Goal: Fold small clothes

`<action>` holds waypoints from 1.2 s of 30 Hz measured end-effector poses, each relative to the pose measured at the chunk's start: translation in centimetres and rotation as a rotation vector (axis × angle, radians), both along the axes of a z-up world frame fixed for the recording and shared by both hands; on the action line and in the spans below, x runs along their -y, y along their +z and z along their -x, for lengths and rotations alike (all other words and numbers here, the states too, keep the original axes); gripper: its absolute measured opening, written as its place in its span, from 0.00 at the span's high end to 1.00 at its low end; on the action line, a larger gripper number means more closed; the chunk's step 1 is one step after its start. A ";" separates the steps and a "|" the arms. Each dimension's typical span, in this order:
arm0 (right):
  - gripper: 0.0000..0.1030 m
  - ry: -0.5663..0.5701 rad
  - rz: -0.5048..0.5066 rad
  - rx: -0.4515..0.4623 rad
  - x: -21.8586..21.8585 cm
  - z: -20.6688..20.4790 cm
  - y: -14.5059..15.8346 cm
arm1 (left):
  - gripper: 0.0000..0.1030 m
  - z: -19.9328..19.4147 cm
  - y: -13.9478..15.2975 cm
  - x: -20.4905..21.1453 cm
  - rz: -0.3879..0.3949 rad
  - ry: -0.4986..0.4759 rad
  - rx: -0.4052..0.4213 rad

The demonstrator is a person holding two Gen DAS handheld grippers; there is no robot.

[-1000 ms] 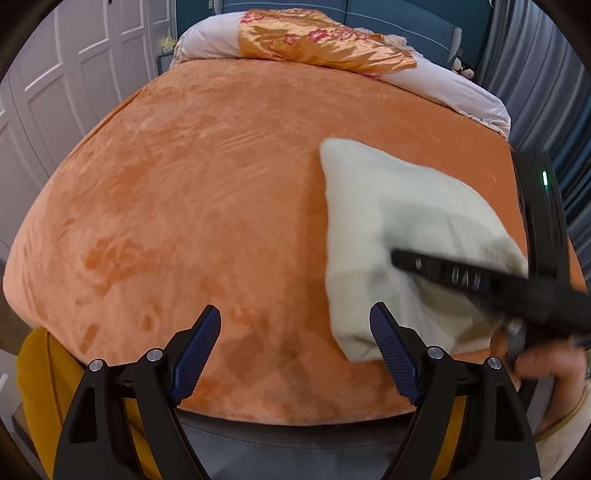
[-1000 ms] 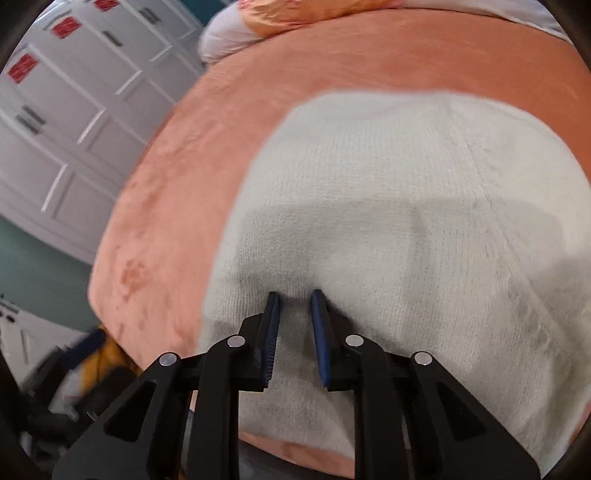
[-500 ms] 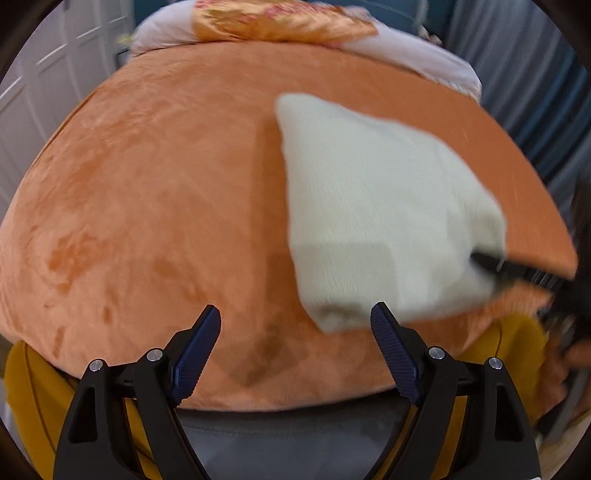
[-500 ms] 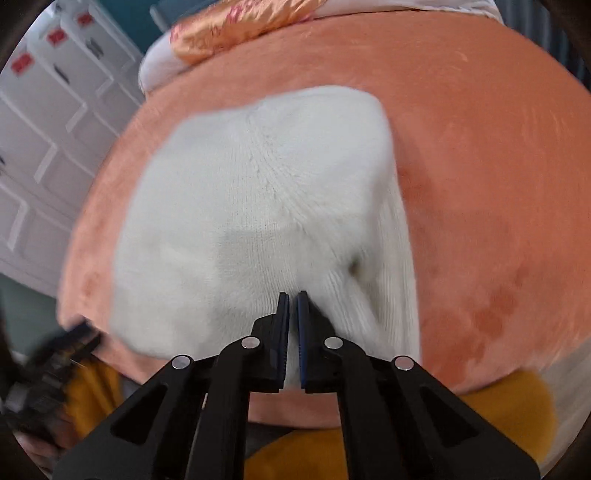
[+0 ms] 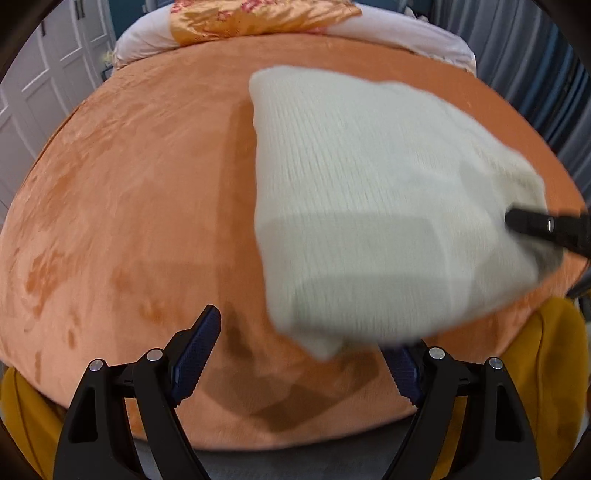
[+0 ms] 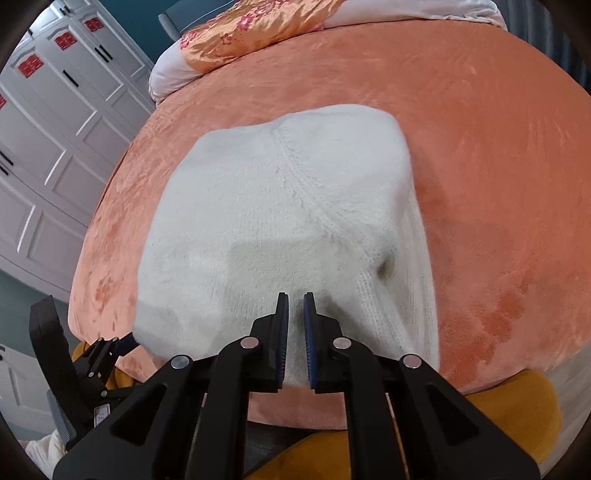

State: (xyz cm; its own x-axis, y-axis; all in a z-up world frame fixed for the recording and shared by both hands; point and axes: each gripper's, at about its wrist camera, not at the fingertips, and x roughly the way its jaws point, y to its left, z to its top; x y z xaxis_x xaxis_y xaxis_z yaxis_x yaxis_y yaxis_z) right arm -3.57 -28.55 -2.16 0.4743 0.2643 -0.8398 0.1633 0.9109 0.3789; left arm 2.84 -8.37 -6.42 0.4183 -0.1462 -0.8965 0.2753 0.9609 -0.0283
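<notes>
The right gripper point(image 6: 295, 314) has its jaws drawn close, only a thin gap between the blue pads, and they pinch the near edge of the white knitted garment point(image 6: 273, 221), with knit bunched in the slot between them. The left gripper point(image 5: 303, 354) stands wide open and holds nothing; its left finger point(image 5: 195, 350) is bare over the blanket, while the garment's near corner hangs in front of the right finger and hides its tip.

The garment lies folded on the orange blanket point(image 5: 129, 184), toward the near edge of the bed. From the right wrist view its long axis runs away from the jaws toward the pillows, with a raised seam running diagonally from the far edge down toward the right side, where a second layer of ribbed knit shows underneath. From the left wrist view it reads as a slanted rectangle, far corner pointing to the head of the bed, near corner lifted off the blanket and blurred, so how high it sits is hard to judge.

At the head of the bed lie a white pillow point(image 6: 166, 74) and an orange floral cover point(image 6: 255, 26). The white wardrobe doors point(image 6: 55, 122) carry red paper stickers point(image 6: 31, 68); their characters are too small to read.
</notes>
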 end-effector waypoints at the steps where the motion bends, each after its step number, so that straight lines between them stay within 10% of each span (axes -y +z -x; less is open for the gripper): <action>1: 0.92 -0.003 -0.001 0.001 0.0 0.0 -0.1 | 0.20 -0.3 0.1 0.1 -0.001 0.008 0.033; 5: 0.94 -0.010 -0.009 0.006 0.2 -0.1 -0.5 | 0.28 0.3 -0.3 -0.5 -0.054 0.014 0.144; 21: 0.97 0.002 -0.002 -0.002 0.3 0.6 -0.6 | 0.48 2.8 0.2 -4.9 -0.004 0.110 -0.016; 33: 0.90 0.417 -0.078 0.114 -13.6 1.2 -2.0 | 0.50 2.1 3.1 -11.2 -0.035 0.293 0.017; 36: 0.68 0.450 -0.030 0.157 -15.0 0.3 -2.2 | 0.49 2.0 4.6 -11.7 -0.032 0.288 0.068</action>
